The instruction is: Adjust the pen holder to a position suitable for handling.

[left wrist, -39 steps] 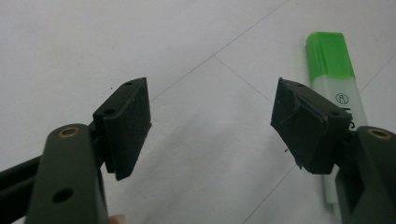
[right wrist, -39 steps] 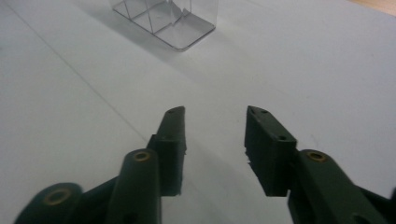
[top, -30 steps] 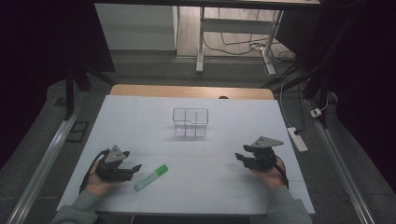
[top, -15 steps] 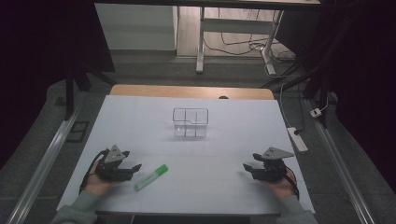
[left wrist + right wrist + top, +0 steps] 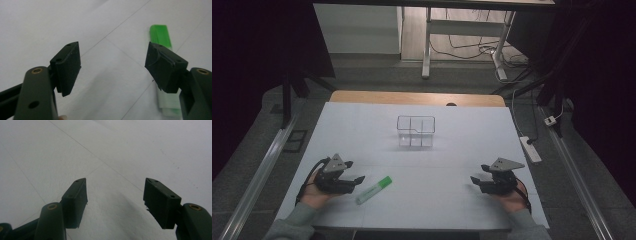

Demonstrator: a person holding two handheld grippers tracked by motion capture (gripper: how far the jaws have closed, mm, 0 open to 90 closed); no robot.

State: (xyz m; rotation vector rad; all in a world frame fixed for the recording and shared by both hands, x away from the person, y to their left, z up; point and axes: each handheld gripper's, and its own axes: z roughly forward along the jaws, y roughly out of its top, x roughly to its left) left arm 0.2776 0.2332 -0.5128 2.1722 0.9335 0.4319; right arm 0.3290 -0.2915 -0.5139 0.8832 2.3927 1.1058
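High view: a white worktop [image 5: 422,165] is seen from above, and the left tool [image 5: 354,181] is held low over its near left part by a hand [image 5: 314,194] entering from the bottom edge. Its jaws are pointed to the right and are set apart. A green-capped marker [image 5: 373,190] is laid flat on the worktop just beside them, to the right, with the green cap turned away from the person; no contact between tool and marker can be made out. The right tool [image 5: 476,181] is held over the near right part of the worktop, well apart from the marker, with its jaws turned to the left. A clear divided container [image 5: 415,131] is placed upright near the middle of the worktop, farther back, well apart from both tools.

Left gripper view: the two black jaws are seen spread wide, with bare white surface between them. The marker [image 5: 161,37] is partly covered by the right-hand jaw, its green cap shown beyond that jaw and its pale body below it.

Right gripper view: the jaws are seen parted, having just been opening, and nothing but the white sheet is found between them.
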